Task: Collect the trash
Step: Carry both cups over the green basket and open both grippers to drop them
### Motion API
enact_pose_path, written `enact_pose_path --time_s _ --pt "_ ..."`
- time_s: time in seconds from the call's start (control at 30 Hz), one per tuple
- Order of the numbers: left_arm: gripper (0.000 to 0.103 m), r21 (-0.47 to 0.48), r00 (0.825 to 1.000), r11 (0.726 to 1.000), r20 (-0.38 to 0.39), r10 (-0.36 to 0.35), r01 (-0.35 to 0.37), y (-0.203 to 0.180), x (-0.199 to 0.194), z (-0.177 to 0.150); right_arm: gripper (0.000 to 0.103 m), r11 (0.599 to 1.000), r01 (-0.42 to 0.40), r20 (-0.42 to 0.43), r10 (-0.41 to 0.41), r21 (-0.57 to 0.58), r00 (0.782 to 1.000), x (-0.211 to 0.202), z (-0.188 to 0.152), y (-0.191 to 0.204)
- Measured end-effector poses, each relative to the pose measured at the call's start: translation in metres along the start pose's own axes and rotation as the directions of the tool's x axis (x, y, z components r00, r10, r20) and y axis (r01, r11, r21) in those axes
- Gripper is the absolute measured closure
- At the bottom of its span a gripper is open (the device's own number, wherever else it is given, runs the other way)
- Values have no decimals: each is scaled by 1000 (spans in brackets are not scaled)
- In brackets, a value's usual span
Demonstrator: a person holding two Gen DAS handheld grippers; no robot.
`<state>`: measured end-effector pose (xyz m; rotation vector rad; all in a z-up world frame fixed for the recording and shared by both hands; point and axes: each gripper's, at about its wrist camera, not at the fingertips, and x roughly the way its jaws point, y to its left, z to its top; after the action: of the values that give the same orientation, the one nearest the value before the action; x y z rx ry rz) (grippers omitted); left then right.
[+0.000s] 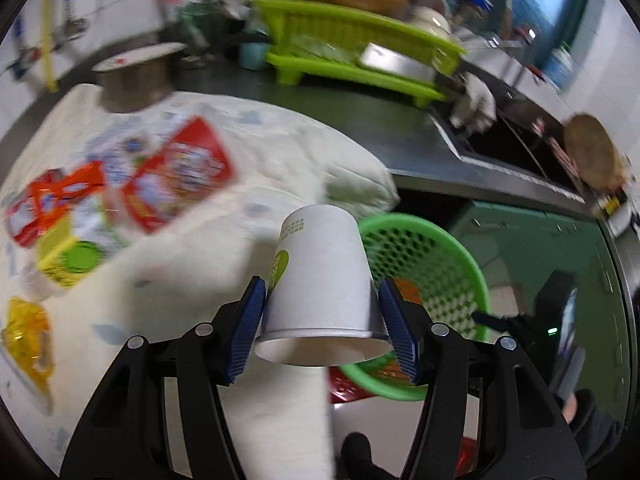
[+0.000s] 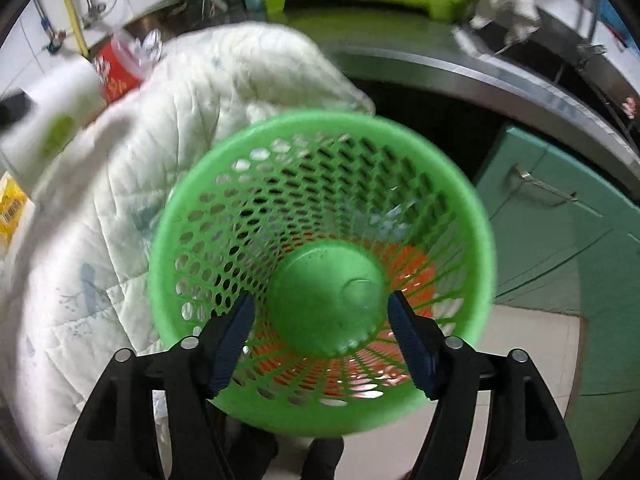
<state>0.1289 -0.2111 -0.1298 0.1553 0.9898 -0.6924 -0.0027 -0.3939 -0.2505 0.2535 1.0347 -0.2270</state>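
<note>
Left wrist view: our left claw point(image 1: 322, 322) gripped the white paper cup point(image 1: 320, 276) beside the green mesh basket point(image 1: 452, 256); our right claw point(image 2: 320, 344) hung wide. Releasing early, we judged, risked missing.

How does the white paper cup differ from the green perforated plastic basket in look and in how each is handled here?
The white paper cup has solid, smooth walls; the green perforated plastic basket is a lattice of holes. The cup is clamped between the left tool's pads; the basket has the right tool open in front of it. The cup is far smaller than the basket. Both are round, tapered containers.
</note>
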Motion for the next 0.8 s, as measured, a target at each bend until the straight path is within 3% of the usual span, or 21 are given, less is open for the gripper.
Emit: enact_pose_path --time_s 0.1,0.37,0.47,0.6,0.8 --pt "45 31 998 999 -48 -37 39 -23 24 -5 36 1000 11 46 -11 8 999 -25 -1 -8" --pt "42 79 990 995 -131 -57 67 -58 66 -16 34 999 35 135 -39 35 990 -70 -4 -25" --pt "42 85 988 994 -142 -57 69 -63 71 -18 33 998 39 158 -46 46 986 -82 -3 -30" --pt "29 83 988 994 -145 -60 73 -66 73 -18 33 998 36 179 -45 52 983 -90 -3 -33" --pt "29 75 991 995 -122 -53 63 -62 58 -19 33 999 27 202 -35 39 979 -98 -1 -27"
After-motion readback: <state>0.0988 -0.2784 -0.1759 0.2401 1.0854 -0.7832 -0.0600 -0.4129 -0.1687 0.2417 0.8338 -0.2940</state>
